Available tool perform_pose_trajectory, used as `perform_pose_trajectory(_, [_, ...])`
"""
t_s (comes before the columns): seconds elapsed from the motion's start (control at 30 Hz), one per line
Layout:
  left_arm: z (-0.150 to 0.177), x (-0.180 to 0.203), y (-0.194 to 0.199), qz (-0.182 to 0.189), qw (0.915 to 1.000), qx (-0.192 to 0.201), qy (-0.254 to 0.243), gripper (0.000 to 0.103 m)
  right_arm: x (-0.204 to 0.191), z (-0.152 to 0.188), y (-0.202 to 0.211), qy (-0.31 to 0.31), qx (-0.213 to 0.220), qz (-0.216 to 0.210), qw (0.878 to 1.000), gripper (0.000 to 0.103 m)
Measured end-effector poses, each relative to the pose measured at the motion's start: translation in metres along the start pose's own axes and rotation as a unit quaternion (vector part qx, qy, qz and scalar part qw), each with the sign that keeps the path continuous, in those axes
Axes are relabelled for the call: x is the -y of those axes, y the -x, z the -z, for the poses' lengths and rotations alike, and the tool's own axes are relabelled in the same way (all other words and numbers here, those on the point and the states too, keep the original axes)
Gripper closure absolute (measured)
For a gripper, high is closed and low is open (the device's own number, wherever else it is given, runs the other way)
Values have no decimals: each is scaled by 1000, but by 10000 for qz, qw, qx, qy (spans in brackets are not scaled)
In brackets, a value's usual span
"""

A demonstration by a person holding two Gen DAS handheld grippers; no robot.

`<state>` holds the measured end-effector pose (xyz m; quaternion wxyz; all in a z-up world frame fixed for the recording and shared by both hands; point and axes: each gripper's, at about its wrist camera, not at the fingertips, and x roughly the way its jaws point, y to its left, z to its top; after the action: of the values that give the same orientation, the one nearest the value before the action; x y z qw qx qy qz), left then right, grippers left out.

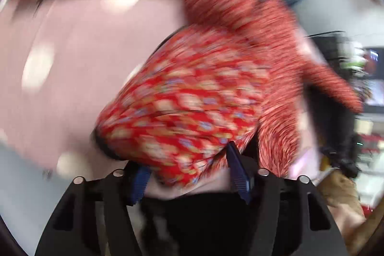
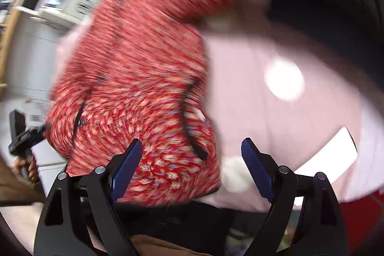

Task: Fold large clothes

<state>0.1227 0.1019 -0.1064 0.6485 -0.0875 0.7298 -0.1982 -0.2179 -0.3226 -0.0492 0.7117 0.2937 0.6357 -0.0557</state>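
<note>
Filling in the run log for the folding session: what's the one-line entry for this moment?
left gripper: fingers around bunched red patterned garment | right gripper: open, at garment edge | pink table: garment partly draped | frames motion-blurred

surface: pink table [image 2: 276, 112] | on it: red patterned garment [image 2: 144, 78]

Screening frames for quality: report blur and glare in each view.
Left wrist: heavy motion blur smears the red garment; soft glare patches on the pink table. Right wrist: garment streaked too, bright blown-out glare spot; right gripper fingers stay sharp.
</note>
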Motion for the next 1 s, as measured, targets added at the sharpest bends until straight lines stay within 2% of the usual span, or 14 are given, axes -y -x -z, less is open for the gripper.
perform_pose_trajectory(0.1, [15,-44,-7,154,9975,-121,685,35,29,1,-12,-319,-122,-63,9994,19])
perform_pose_trajectory(0.17, [18,-50,5,352,9974,3,622,27,31,0,-24,-328,-214,-9,9992,19])
perform_pose_trajectory(0.23, [15,-47,23,224,9987,257,370,23,23,-2,-37,-156,-239,-47,9996,19])
perform_pose_trajectory(0.3, [2,-45,45,76,9967,778,205,11,15,-7,-52,-8,-289,-108,9995,19])
perform_pose_trajectory(0.4, [-23,-40,45,251,9918,1232,235,6,5,-7,-79,220,-489,-180,9984,19])
perform_pose_trajectory(0.53, [-46,-36,-10,147,9975,660,219,7,-4,-7,-113,306,-726,-394,9961,19])
perform_pose_trajectory(0.63, [-47,-28,-46,244,9978,554,287,7,-11,-3,-128,363,-878,-653,9933,23])
perform_pose_trajectory(0.67, [-44,-28,-55,249,9971,534,481,8,-14,-2,-130,378,-951,-715,9922,35])
perform_pose_trajectory(0.73, [-37,-13,-55,171,9956,755,525,17,-20,1,-125,443,-912,-663,9926,49])
perform_pose_trajectory(0.77, [-32,0,-51,161,9957,836,363,35,-23,2,-120,524,-877,-740,9920,59])
perform_pose_trajectory(0.8, [-26,9,-46,187,9959,832,306,40,-27,3,-118,563,-844,-782,9918,64])
perform_pose_trajectory(0.87, [-12,16,-22,521,9933,965,367,64,-32,5,-110,637,-780,-858,9912,70])
perform_pose_trajectory(0.93, [7,24,16,819,9877,1283,368,75,-34,6,-106,658,-716,-891,9913,71])
perform_pose_trajectory(1.0, [26,28,47,836,9843,1512,346,80,-35,6,-103,609,-708,-901,9915,71])
